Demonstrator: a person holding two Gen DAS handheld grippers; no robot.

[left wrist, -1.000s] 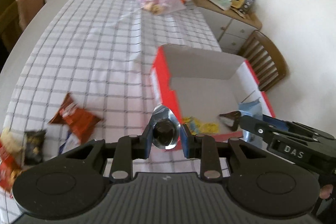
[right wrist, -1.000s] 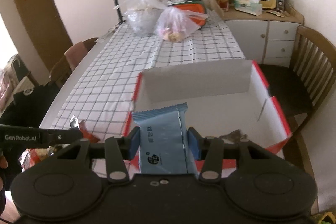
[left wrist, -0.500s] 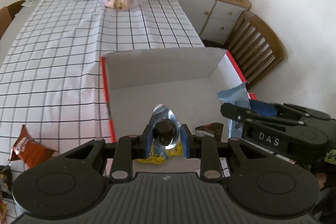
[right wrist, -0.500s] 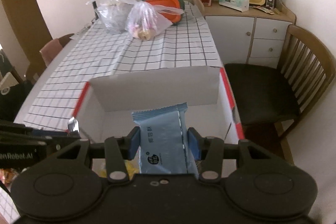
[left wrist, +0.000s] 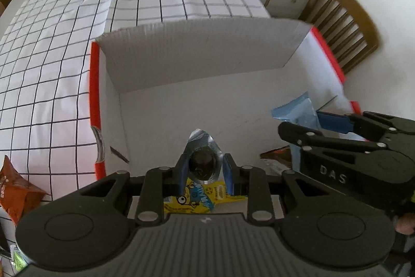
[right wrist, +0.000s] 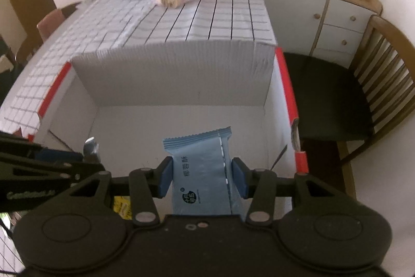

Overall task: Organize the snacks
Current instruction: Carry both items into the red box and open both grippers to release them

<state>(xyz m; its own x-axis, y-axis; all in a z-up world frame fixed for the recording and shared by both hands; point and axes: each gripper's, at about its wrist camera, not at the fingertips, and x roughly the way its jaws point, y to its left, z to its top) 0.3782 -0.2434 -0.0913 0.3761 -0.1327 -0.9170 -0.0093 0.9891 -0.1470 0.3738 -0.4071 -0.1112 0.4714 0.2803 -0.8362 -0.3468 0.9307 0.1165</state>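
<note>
Left wrist view: the left hand-held gripper (left wrist: 205,169) pinches a small silver foil snack (left wrist: 203,159), its pointed end aimed forward over the open white box (left wrist: 202,51) on the checked counter (left wrist: 52,43). A yellow packet (left wrist: 199,197) lies below; the right hand-held gripper (left wrist: 315,125) crowds in from the right.

Right wrist view: the right hand-held gripper (right wrist: 201,177) squeezes a blue packet (right wrist: 201,168), long axis pointing ahead into the box (right wrist: 173,74). A wooden chair (right wrist: 384,85) stands beside it.

A white box (right wrist: 181,74) with red edges sits on a white cloth (left wrist: 52,48) checked in black, holding a yellow packet (left wrist: 199,195), near a pale blue packet (right wrist: 201,173).
</note>
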